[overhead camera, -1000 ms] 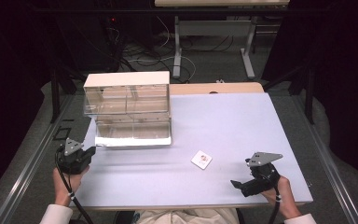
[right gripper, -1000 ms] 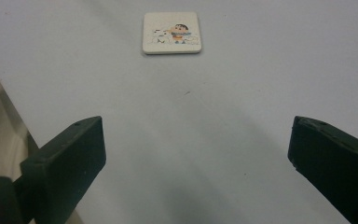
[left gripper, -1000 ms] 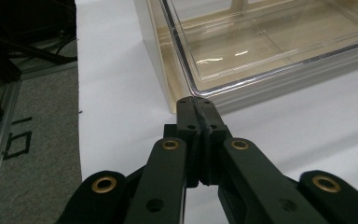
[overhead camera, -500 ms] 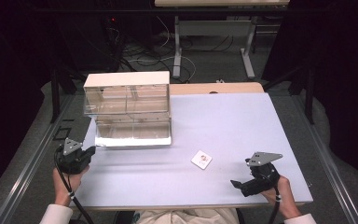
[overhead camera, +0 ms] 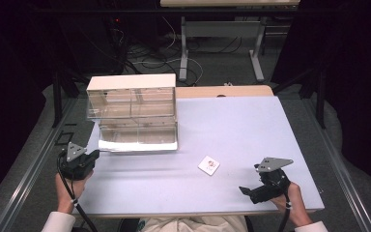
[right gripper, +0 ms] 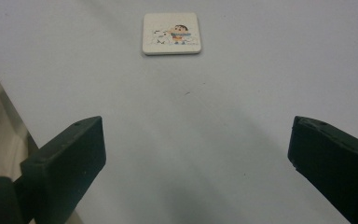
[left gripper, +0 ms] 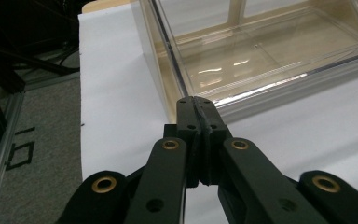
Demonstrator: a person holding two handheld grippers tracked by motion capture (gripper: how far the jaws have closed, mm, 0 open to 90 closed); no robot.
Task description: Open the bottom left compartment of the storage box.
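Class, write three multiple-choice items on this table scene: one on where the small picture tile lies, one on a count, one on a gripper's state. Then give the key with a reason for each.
1. Where does the square tile lie?
A. inside the clear organiser
B. on the bare table, ahead of the right hand-held gripper
C. between the left jaws

2. How many tiles are on the table?
A. one
B. two
C. four

3. How do the jaws of the left hand-held gripper stand?
A. wide apart
B. shut on the tile
C. shut together, holding nothing

Key: B, the right hand-held gripper faces it across bare tabletop; A, one tile shows; C, the jaws meet beside the clear organiser.
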